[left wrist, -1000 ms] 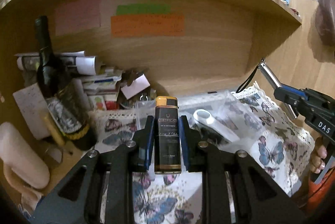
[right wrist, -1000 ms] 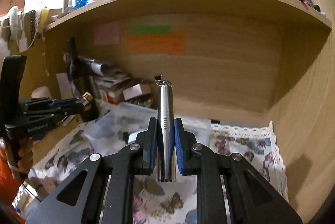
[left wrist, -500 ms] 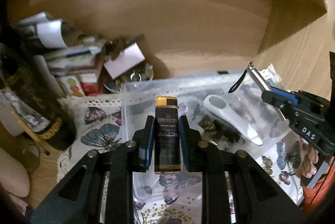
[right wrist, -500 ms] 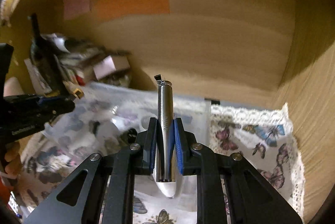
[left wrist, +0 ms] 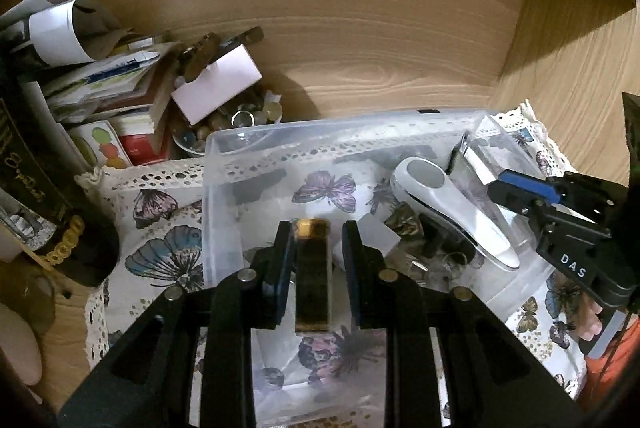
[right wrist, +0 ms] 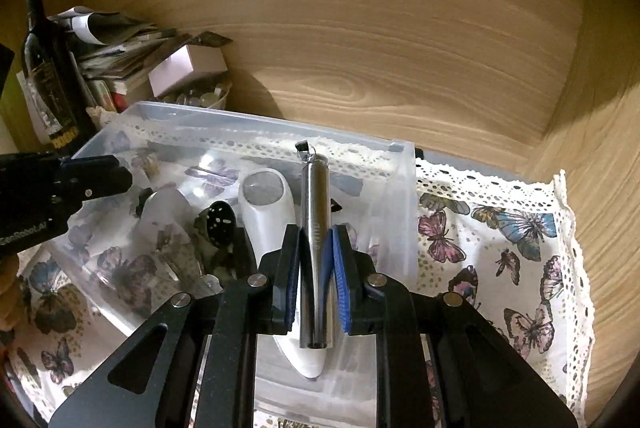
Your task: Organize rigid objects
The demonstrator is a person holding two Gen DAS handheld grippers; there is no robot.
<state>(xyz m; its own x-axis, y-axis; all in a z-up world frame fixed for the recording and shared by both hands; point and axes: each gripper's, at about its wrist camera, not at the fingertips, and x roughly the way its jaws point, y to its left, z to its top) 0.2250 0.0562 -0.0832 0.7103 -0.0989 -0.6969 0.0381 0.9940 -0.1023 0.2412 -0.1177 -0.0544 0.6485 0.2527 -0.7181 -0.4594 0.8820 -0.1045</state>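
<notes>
The task stands partway complete, judged from the present layout: several rigid items already lie inside the clear plastic bin (left wrist: 224,156), and two more are at the point of delivery. The left gripper (left wrist: 312,248) is spread, with a visible gap on each side of the black-and-gold lighter (left wrist: 313,276); the lighter appears blurred between the jaws, so it is probably released and dropping into the bin, though contact with the bin floor cannot be confirmed. The right gripper (right wrist: 316,252) is pinching a slim metal cylinder (right wrist: 315,228) upright above the right portion of the bin; this item is not yet deposited. Contents of the bin: a white handheld device (right wrist: 272,212) with a grey oval pad, lying lengthwise near the right wall; a dark perforated object (right wrist: 220,218) just beside it; and further small dark pieces that are too indistinct to identify. The bin rests on a butterfly-print cloth (right wrist: 500,228) covering the tabletop inside a wooden alcove. Outside the bin, at the left, stand a dark wine bottle (right wrist: 46,60), a stack of papers (left wrist: 100,76) and a small bowl of round trinkets (left wrist: 240,120); these remain unsorted.
</notes>
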